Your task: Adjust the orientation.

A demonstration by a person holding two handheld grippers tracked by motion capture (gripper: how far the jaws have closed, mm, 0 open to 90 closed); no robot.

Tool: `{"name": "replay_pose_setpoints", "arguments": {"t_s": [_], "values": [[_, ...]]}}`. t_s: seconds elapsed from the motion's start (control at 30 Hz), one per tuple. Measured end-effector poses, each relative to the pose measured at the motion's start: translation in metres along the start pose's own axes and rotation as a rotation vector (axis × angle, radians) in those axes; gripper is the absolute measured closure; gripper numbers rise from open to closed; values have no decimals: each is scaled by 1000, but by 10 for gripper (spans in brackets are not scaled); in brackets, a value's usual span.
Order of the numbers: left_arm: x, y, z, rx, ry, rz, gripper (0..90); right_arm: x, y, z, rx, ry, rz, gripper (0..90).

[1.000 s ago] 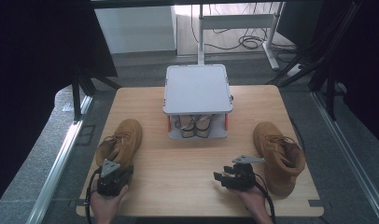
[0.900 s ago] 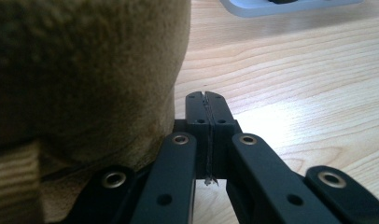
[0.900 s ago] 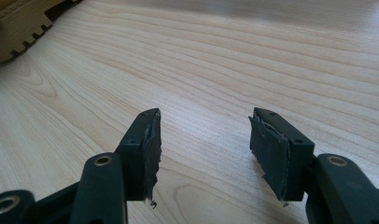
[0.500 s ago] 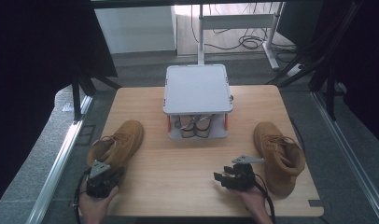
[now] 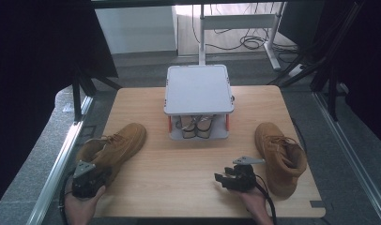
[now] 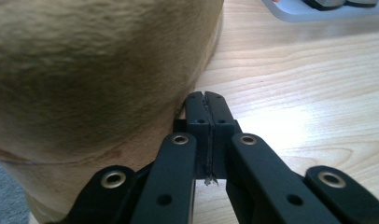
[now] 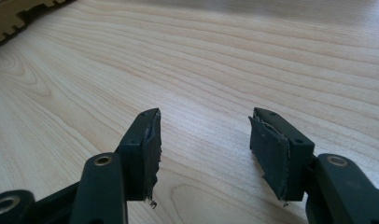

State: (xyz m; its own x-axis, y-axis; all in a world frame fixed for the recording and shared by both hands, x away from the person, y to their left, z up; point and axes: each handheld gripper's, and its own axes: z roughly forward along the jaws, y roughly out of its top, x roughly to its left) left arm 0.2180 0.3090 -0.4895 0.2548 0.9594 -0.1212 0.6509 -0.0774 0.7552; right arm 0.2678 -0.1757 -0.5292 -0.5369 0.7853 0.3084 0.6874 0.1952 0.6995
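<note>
Two tan suede boots stand on the wooden table (image 5: 188, 168). The left boot (image 5: 114, 146) lies toward the near left corner, and the right boot (image 5: 280, 157) stands upright at the right edge. My left gripper (image 5: 90, 178) is at the left boot's heel. In the left gripper view its jaws (image 6: 205, 100) are shut with nothing between them, right beside the boot's suede (image 6: 94, 70). My right gripper (image 5: 221, 179) rests low on the table left of the right boot. It is open, with bare wood between its jaws (image 7: 204, 135).
A grey raised platform (image 5: 198, 89) stands at the table's far middle, with another pair of shoes (image 5: 194, 126) tucked under it. Its edge (image 6: 318, 11) appears in the left gripper view. A metal rail (image 5: 62, 159) runs along the table's left side.
My left gripper has moved to the left along the near edge, from beside the left boot to its heel end. The right gripper has stayed still.
</note>
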Motion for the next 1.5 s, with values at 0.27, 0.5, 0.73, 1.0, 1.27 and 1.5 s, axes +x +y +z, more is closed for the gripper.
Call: {"name": "replay_pose_setpoints", "arguments": {"t_s": [0.27, 0.5, 0.73, 1.0, 1.27, 1.5], "values": [[-14, 1, -1, -3, -37, 7, 893, 0, 0, 0, -9, -5, 5, 436], [-50, 5, 17, -2, -137, 54, 890, 0, -2, 0, -10, -8, 12, 436], [-78, 11, 43, 37, -193, 113, 873, -2, -3, -2, -13, -11, 16, 436], [-94, 23, 62, 53, -227, 122, 804, -1, -5, -5, -25, -37, 4, 472], [-106, 22, 71, 55, -238, 156, 660, 5, -9, -19, -92, -88, -63, 576], [-102, 14, 74, 78, -235, 130, 524, 2, -13, -29, -104, -103, -61, 651]]}}
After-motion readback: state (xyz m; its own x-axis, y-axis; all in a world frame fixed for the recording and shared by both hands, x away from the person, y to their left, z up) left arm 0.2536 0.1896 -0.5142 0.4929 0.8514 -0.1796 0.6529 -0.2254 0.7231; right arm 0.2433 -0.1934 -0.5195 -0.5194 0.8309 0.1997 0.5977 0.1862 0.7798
